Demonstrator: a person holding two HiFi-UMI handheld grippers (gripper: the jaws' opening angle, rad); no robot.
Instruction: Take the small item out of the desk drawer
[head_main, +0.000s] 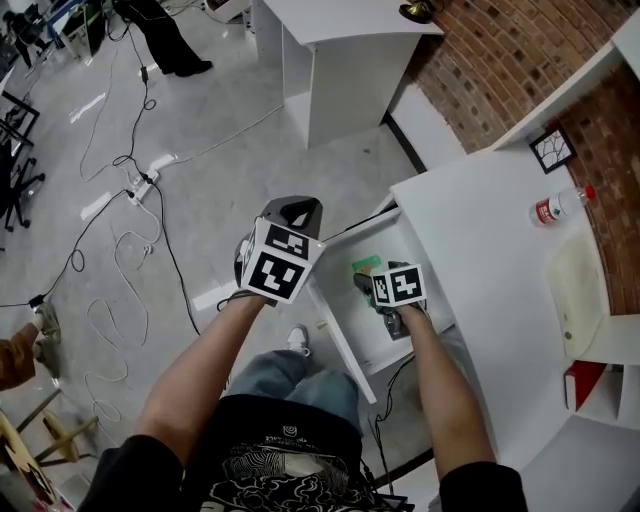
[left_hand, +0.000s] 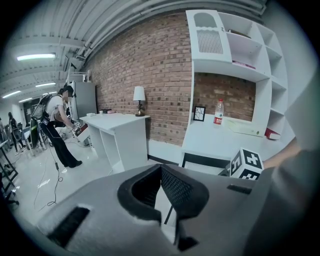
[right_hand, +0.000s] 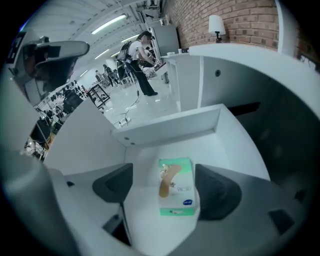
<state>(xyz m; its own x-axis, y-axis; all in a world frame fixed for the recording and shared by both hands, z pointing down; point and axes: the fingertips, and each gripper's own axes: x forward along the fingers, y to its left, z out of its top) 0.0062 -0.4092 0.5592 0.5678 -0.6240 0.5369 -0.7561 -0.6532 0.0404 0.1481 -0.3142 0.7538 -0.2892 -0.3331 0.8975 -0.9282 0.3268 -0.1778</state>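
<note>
The white desk drawer (head_main: 362, 332) stands pulled out. On its floor lies a small white-and-green box (head_main: 366, 266) with an adhesive bandage pictured on it. My right gripper (head_main: 374, 287) reaches down into the drawer and is open. In the right gripper view the box (right_hand: 176, 186) sits between the two dark pads (right_hand: 216, 192), with a gap on each side. My left gripper (head_main: 291, 214) hovers outside the drawer, to its left and above the floor. Its pads (left_hand: 172, 187) meet, with nothing between them.
The white desk top (head_main: 480, 250) carries a water bottle (head_main: 558, 206) and a small picture frame (head_main: 551, 149). A second white desk (head_main: 330, 60) stands further off. Cables and a power strip (head_main: 140, 185) lie on the floor at left. The drawer's far wall (right_hand: 170, 127) rises just beyond the box.
</note>
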